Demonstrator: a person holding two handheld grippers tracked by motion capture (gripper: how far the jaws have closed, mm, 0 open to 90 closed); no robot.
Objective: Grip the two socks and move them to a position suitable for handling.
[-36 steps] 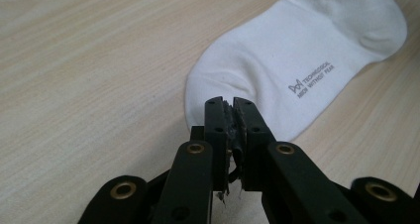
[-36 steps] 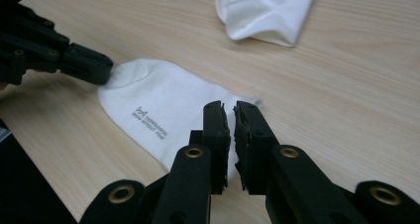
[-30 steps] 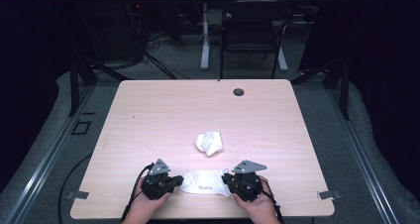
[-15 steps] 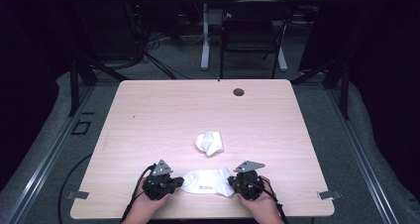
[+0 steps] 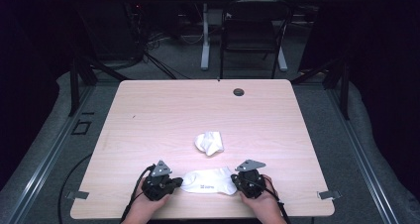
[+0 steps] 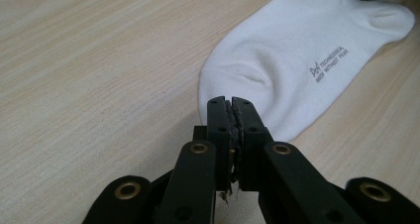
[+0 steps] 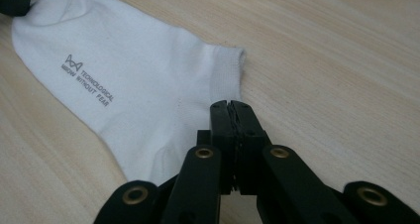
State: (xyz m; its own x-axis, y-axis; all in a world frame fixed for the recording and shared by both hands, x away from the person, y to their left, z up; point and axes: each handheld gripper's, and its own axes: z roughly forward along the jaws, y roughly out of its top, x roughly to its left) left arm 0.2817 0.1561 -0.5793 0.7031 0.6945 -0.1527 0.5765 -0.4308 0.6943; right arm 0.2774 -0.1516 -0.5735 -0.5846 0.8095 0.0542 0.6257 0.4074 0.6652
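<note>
Gripping a flat white sock point(image 5: 208, 181) at both ends appeared to be the step in hand, probably ahead of lifting or folding it. Sock lay along the lower centre of the high view, on the near edge of the desk point(image 5: 148, 115), logo side up.

Left to right in the high view:
- Left gripper point(image 5: 174, 183), lower left of centre, tips at the sock's left end. In the left gripper view the jaws were closed together at the hem of the sock point(image 6: 292, 60); fabric seemed to be nipped between the pads, though how much could not be judged.
- Sock body between the two grippers, flat, little slack.
- Right gripper point(image 5: 236, 183), lower right of centre, tips at the sock's right end. In the right gripper view the jaws had just been closing and stood shut on the edge of the sock point(image 7: 133, 95) near the cuff.
- Crumpled white cloth point(image 5: 209, 142), possibly the second sock, centre of frame, apart from the flat one.

Note on doing it well: both bites looked shallow, right at the hem. Judged best to raise both hands together and evenly, keeping light tension, so neither edge slips out. If one end sags, re-grip deeper before going on.
</note>
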